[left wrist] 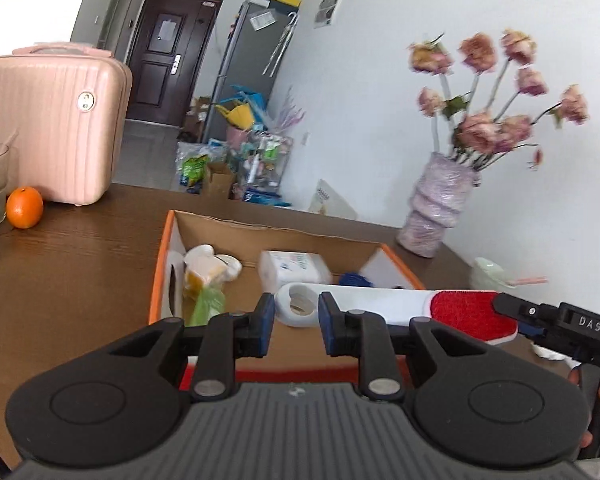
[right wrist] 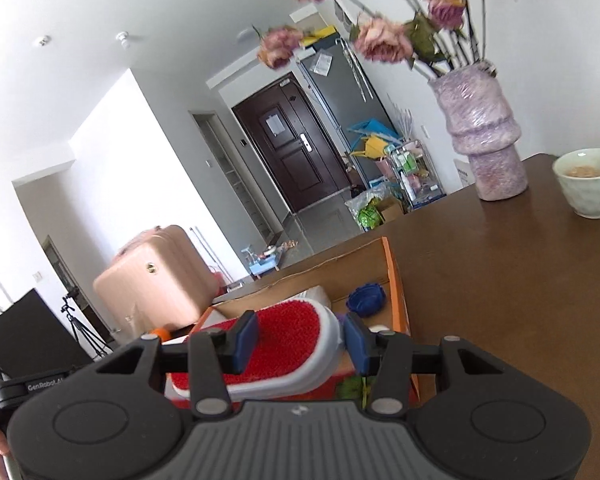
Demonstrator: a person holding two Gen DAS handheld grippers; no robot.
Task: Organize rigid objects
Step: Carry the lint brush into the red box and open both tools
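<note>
Lint brush point(right wrist: 284, 344), red-faced with a white handle, sits clamped between the pads of the right gripper point(right wrist: 298, 340), held above the orange-edged cardboard box point(left wrist: 162, 264). Left gripper point(left wrist: 294, 320) hovers beside it, jaws drawn nearly together on nothing. Beyond them on the desk point(right wrist: 500, 280) stands a purple vase point(right wrist: 484, 132).

White walls point(left wrist: 380, 92), dark door point(left wrist: 166, 52), grey fridge point(left wrist: 252, 68), brown table point(right wrist: 520, 280)

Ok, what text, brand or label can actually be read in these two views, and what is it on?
"DAS": on the right gripper body, left wrist view.
"GenRobot.A", cut off: on the left gripper's body, right wrist view.
Unreadable, too small or blurred: papers on the fridge, wall notice, door notice, white packet in the box.
</note>
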